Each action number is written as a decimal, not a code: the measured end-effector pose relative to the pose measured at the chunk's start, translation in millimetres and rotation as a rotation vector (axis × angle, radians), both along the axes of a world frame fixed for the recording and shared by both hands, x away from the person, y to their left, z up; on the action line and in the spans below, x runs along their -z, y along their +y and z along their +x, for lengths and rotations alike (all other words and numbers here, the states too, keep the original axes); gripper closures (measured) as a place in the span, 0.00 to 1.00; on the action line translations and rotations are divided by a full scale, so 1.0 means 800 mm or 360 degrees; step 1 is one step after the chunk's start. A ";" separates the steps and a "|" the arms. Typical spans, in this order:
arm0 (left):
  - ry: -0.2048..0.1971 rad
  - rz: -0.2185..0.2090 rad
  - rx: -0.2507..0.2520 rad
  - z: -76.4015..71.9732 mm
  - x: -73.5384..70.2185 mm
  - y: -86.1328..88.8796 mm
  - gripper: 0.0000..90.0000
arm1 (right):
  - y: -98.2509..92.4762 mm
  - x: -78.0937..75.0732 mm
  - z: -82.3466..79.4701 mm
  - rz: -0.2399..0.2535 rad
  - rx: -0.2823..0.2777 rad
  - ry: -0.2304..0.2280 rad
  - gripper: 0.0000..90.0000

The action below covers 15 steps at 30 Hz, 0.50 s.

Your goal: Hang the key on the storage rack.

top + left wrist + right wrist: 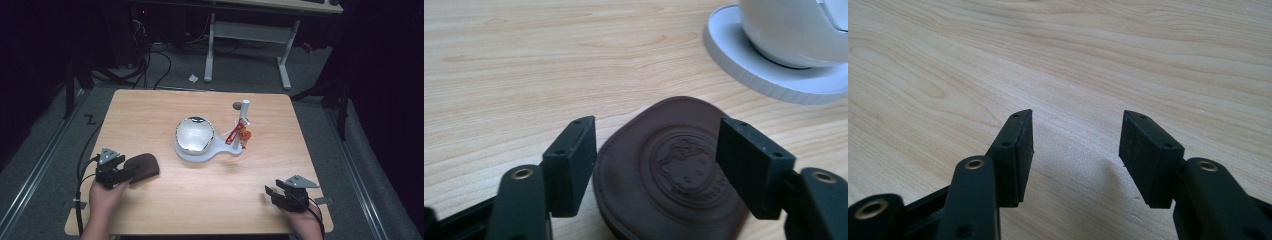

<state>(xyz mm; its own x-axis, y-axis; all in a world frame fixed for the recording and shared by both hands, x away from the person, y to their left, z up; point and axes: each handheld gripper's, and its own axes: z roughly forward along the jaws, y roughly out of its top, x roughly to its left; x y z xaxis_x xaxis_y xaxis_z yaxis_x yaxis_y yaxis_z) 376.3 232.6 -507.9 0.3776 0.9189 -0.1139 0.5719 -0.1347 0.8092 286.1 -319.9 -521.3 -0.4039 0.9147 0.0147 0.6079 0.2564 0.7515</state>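
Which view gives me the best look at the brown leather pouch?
The left gripper view: the brown leather pouch lies close up between open jaws, its embossed round stamp readable. The high view shows it small, by the left gripper.

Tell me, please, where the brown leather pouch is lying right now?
In the high view the brown leather pouch lies flat at the table's near-left part, between the open left tongs and left of the white stand.
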 end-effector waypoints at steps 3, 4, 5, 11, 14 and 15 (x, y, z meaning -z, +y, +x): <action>-0.0002 -0.0054 -0.0044 0.001 0.004 0.012 0.43 | 0.000 0.001 -0.001 -0.0002 0.0005 0.0001 0.53; -0.0003 -0.0074 -0.0052 0.000 0.006 0.015 0.45 | 0.000 0.001 -0.001 -0.0006 0.0003 0.0000 0.53; -0.0006 -0.0107 -0.0055 -0.001 0.009 0.019 0.47 | 0.000 0.001 -0.001 -0.0003 0.0009 0.0007 0.53; 0.0068 -0.0175 0.0014 -0.003 0.017 0.024 0.63 | 0.003 0.003 -0.001 -0.0011 0.0027 0.0015 0.54; 0.0089 -0.0169 0.0050 -0.006 0.017 0.019 0.65 | 0.006 0.003 -0.001 -0.0014 0.0024 0.0019 0.54; 0.0101 -0.0192 0.0091 -0.013 0.016 0.011 0.67 | 0.008 0.002 -0.002 -0.0021 0.0013 0.0013 0.54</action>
